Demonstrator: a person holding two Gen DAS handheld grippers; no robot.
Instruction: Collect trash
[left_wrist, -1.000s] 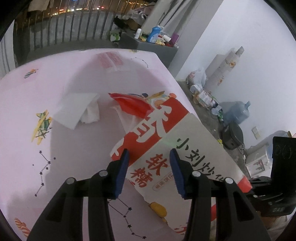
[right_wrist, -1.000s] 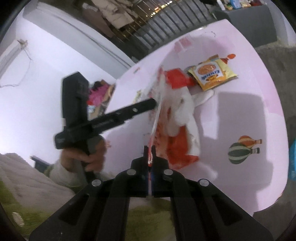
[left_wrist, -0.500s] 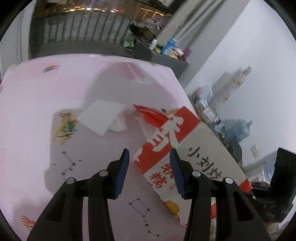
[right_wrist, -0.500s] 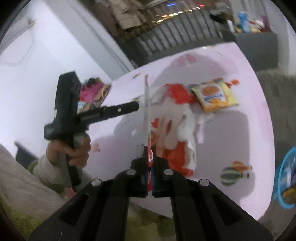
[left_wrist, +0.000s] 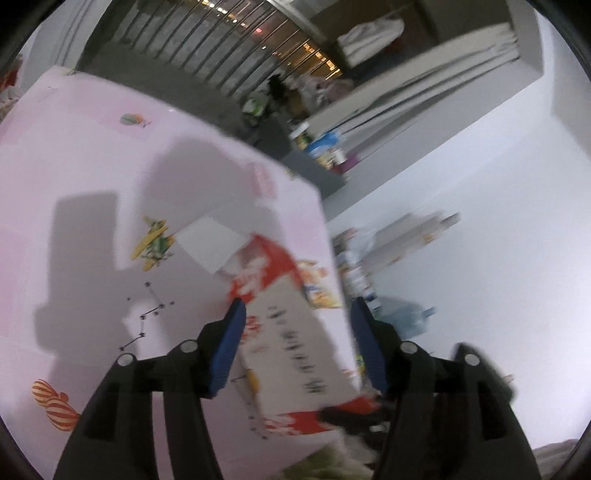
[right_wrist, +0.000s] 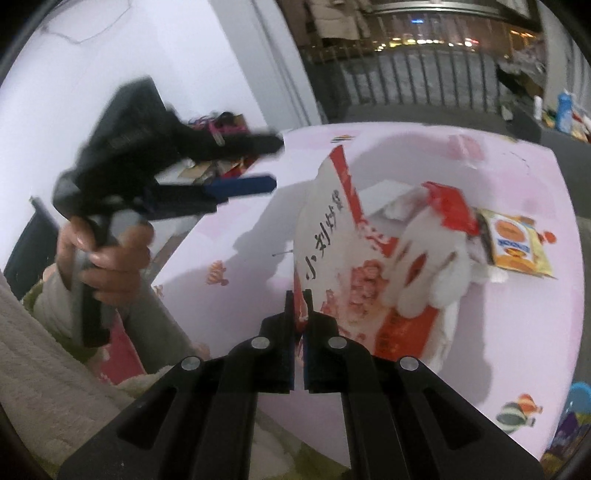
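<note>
A red-and-white paper bag (right_wrist: 332, 236) with black Chinese writing lies open on the pink table (right_wrist: 517, 332), white tissues (right_wrist: 428, 269) and a red wrapper (right_wrist: 448, 203) spilling from its mouth. My right gripper (right_wrist: 299, 295) is shut on the bag's near edge. The bag also shows blurred in the left wrist view (left_wrist: 291, 332). My left gripper (left_wrist: 295, 314) is open and empty, held above the table beside the bag; it shows in the right wrist view (right_wrist: 255, 166).
A yellow snack packet (right_wrist: 513, 243) lies just past the bag. A flat white tissue (left_wrist: 212, 240) lies on the table beyond the bag. A blue bin rim (right_wrist: 576, 402) sits at the table's right. Clutter and a water jug (left_wrist: 406, 317) stand on the floor.
My left gripper has pulled back and up away from the bag and tilted, blurring its view. My right gripper has turned with the bag edge, laying the bag's printed face more open.
</note>
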